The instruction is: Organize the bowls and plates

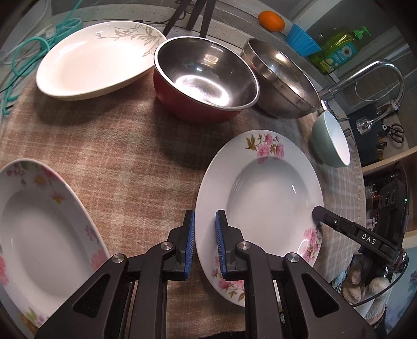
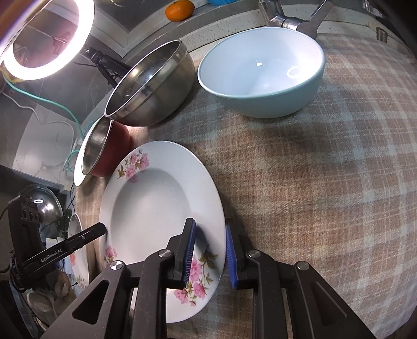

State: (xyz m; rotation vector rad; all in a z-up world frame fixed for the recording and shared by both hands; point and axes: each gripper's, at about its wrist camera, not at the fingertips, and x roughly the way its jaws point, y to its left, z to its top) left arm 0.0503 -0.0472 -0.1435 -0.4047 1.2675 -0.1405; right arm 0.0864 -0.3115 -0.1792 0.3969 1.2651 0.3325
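A white plate with pink flowers (image 1: 263, 206) (image 2: 156, 208) lies on the checked cloth. My left gripper (image 1: 204, 242) straddles its left rim, jaws open around the rim with a gap. My right gripper (image 2: 211, 255) straddles its right rim, also open. A second flowered plate (image 1: 39, 234) lies at the left. A white plate with a grey leaf pattern (image 1: 96, 60), a red bowl with steel inside (image 1: 206, 75), a steel bowl (image 1: 281, 78) (image 2: 153, 83) and a pale green bowl (image 1: 331, 140) (image 2: 263, 70) stand further back.
A tap (image 1: 365, 78) and a sink lie beyond the cloth's right side. An orange (image 1: 271, 20), a blue cup (image 1: 302, 39) and a soap bottle (image 1: 338, 49) stand on the back ledge. A ring light (image 2: 47, 39) glows at the left.
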